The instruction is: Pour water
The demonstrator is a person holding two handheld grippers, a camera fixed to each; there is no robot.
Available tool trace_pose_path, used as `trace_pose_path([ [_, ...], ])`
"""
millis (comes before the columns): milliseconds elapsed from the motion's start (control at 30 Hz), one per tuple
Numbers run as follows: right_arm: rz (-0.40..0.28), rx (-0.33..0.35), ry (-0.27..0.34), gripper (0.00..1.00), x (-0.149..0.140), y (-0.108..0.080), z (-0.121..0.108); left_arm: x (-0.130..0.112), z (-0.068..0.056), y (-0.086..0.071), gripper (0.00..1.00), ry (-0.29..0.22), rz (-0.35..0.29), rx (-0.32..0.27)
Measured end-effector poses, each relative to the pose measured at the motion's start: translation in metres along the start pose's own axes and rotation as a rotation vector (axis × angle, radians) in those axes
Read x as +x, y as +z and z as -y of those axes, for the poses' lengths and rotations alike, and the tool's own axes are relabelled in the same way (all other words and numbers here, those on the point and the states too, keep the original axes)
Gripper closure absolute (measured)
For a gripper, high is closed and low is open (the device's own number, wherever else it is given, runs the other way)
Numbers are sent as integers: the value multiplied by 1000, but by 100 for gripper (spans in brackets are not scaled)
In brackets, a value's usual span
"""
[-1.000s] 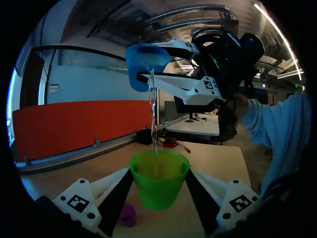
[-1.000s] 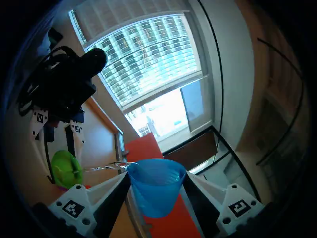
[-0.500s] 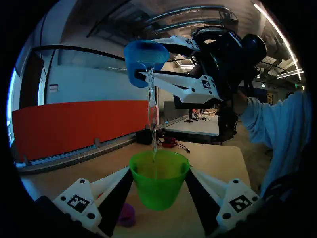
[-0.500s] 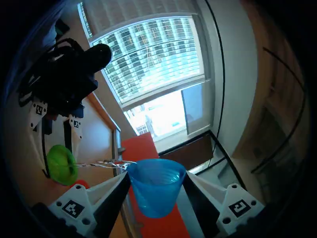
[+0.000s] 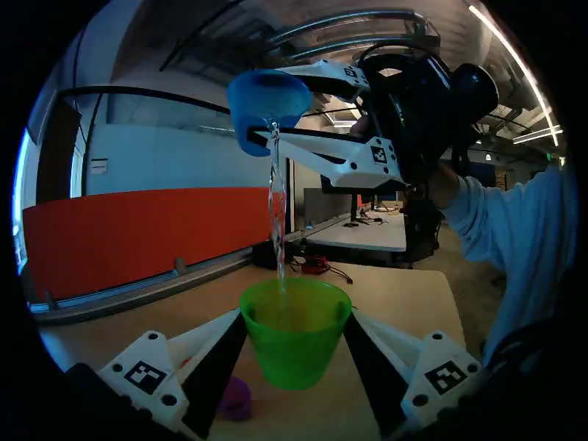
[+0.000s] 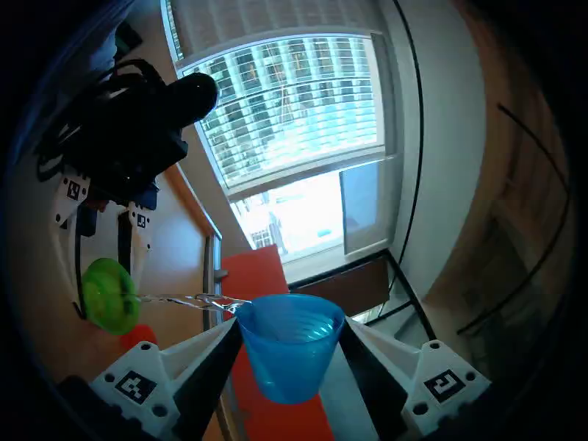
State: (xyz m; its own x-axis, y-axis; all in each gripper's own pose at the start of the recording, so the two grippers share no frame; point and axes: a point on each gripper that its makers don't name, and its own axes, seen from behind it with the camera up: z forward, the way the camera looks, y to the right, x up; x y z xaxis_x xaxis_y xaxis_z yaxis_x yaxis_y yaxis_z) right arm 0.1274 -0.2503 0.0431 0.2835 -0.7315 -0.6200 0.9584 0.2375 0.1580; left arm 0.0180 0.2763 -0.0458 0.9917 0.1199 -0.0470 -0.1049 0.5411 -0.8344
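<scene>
- Two cups are in use, one in each hand-held gripper.
- Left hand-held gripper (image 5: pixel 294 323): its two fingers press on opposite sides of the green cup (image 5: pixel 295 349), pinching it. The cup stands upright with its mouth up, over the pale surface (image 5: pixel 397 294). Whether its base touches the surface cannot be told.
- Right hand-held gripper (image 6: pixel 292 327): its two fingers pinch the blue cup (image 6: pixel 292 353), one on each side.
- In the left gripper view, the right hand-held gripper is high above the green cup. The blue cup is tipped well over, with its mouth facing down and toward the camera.
- Water stream (image 5: pixel 277 213): a thin, twisting stream leaves the lower lip of the blue cup and drops straight into the mouth of the green cup.
- In the right gripper view, the stream runs from the left edge of the blue rim to the green cup, which is far off at the left.
- The water level in either cup cannot be read.
- A pale blue sleeve (image 5: pixel 522 235) enters at the right of the left gripper view, leading to the black body of the right hand-held gripper.
- A small purple object (image 5: pixel 237 398) lies on the surface, just beside the left finger of the left hand-held gripper. It is partly hidden and cannot be identified.
- An orange panel (image 5: pixel 147 228) runs along the far edge of the surface.
- A window with slatted blinds (image 6: pixel 294 103) is beyond the blue cup in the right gripper view.
</scene>
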Motion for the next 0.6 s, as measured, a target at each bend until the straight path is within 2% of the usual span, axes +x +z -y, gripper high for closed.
trace_pose_path([
  [600, 2, -6, -93, 9, 5, 0, -6, 3, -2, -3, 15, -7, -7, 0],
])
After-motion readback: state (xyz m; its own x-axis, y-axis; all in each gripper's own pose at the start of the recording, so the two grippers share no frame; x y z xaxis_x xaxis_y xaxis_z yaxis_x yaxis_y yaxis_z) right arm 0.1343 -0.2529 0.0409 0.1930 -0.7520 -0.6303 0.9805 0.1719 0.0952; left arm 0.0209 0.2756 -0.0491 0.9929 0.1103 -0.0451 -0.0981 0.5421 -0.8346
